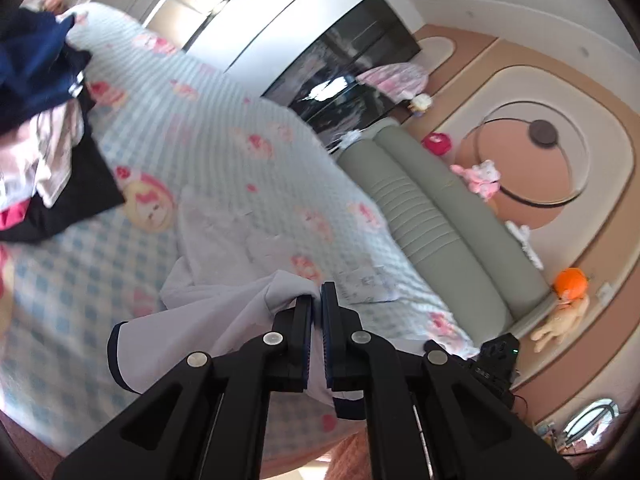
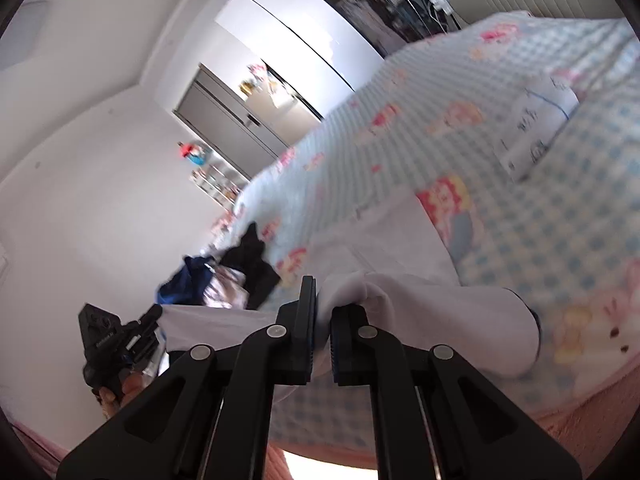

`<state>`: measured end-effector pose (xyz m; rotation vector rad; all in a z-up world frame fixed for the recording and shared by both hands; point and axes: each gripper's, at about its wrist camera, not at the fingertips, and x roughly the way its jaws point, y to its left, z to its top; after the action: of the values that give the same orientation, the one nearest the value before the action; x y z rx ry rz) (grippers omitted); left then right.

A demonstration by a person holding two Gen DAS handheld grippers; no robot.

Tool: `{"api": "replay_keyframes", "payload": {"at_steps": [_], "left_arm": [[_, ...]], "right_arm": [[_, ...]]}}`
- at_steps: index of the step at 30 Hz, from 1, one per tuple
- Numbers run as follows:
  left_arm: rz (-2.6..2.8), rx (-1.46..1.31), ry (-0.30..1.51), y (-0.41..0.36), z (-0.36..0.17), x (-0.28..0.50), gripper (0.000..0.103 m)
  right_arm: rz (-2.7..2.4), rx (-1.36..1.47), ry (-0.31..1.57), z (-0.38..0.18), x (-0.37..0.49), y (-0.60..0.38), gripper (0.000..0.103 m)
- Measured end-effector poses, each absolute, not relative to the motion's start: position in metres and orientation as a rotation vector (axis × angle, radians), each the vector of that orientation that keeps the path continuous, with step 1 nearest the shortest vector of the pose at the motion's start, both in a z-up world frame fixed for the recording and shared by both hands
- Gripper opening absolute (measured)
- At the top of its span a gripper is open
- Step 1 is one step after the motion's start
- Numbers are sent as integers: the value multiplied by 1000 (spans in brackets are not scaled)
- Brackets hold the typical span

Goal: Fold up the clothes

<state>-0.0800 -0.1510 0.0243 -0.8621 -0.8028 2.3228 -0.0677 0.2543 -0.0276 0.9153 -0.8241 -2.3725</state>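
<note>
Two grippers, one garment between them. Left gripper (image 1: 317, 300) pinched tight on a bunched edge of the white garment (image 1: 224, 312), low centre of the left wrist view; right gripper (image 2: 322, 300) clamped likewise on another fold of the same white cloth (image 2: 440, 300), low centre of the right wrist view. Rest of the garment trailing onto the checked bedspread (image 1: 224, 128), dark trim showing at one sleeve hem.

Probably best done thus: both grips kept firm, cloth drawn taut and level between them, loose sleeve shaken free before laying flat on a bare stretch of bedspread, clear of the pile.

One pile of unfolded clothes (image 1: 44, 112), upper left of the left wrist view. One white folded item (image 2: 536, 128), upper right of the right wrist view.
</note>
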Motion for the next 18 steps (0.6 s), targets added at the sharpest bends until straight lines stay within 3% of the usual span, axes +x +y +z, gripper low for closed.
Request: {"api": "replay_keyframes", "payload": {"at_steps": [4,6,9,14,18], "left_arm": [[2275,-1169,-809,-140,-35,-138,5],[2317,-1243,-691,-126,-33,-182,5],[2463,-1035,-518,-106,56,-234,5],[2529,-437,-469,-95,247,-223,5],[2517,-329,-519,-108,285,-199,5]], "right_arm": [[-2328,1069,-802,-62,-102,253,5],[-2340,1132,-776,-69,-137,255,5],[-2382,1033,-693,-12,-186,261,5],[-2509,493,-596,165,-189,280,5],[-2580,323,-584,210,-172,291,5]]}}
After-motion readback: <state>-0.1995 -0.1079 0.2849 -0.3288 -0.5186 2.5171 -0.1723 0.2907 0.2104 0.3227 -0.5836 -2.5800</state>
